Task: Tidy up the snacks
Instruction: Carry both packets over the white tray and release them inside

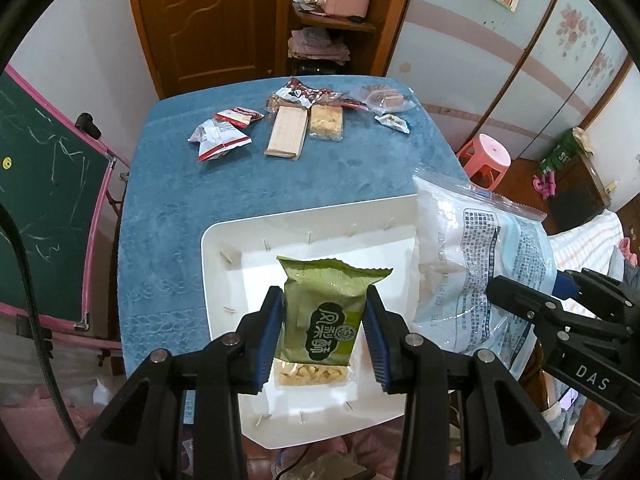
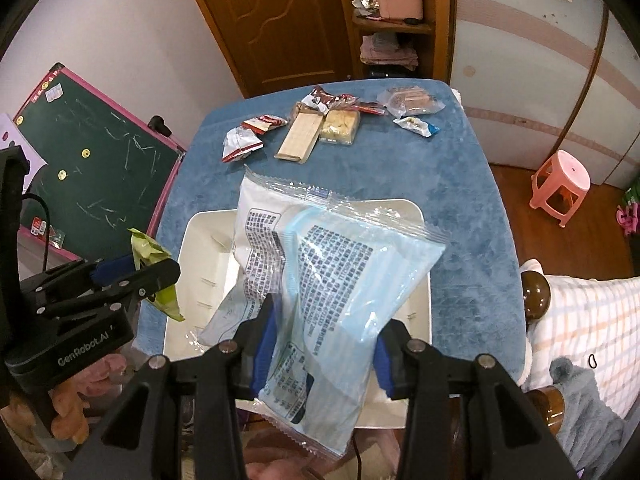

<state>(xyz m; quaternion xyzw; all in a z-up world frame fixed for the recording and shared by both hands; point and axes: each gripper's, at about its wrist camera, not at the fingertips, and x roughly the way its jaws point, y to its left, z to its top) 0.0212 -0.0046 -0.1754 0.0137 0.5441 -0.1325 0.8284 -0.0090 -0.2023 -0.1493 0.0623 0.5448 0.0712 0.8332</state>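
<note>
The left tool is clenched on a green snack packet, its blue pads pressing the packet's two long sides, and it holds the packet above the floor of a white tray that sits on the near part of a counter covered with a blue cloth. A clear window at the packet's near end shows pale pieces inside. The right tool grasps a large pale blue and white bag printed with dense dark text; the bag is pinched near its lower corner and hangs slanted over the same tray, its sealed top edge pointing toward the far side of the counter. From the left wrist view this bag covers the tray's right rim. At the far end of the counter lie the snacks not yet in the tray: two red and white packets, a long beige wafer bar touching a pale yellow block in clear wrap, a torn dark red wrapper just behind them, a clear packet of brown pieces, and a small white wrapped piece. A green chalkboard with a pink frame stands left of the counter, and a pink stool stands on the wooden floor to the right.
</note>
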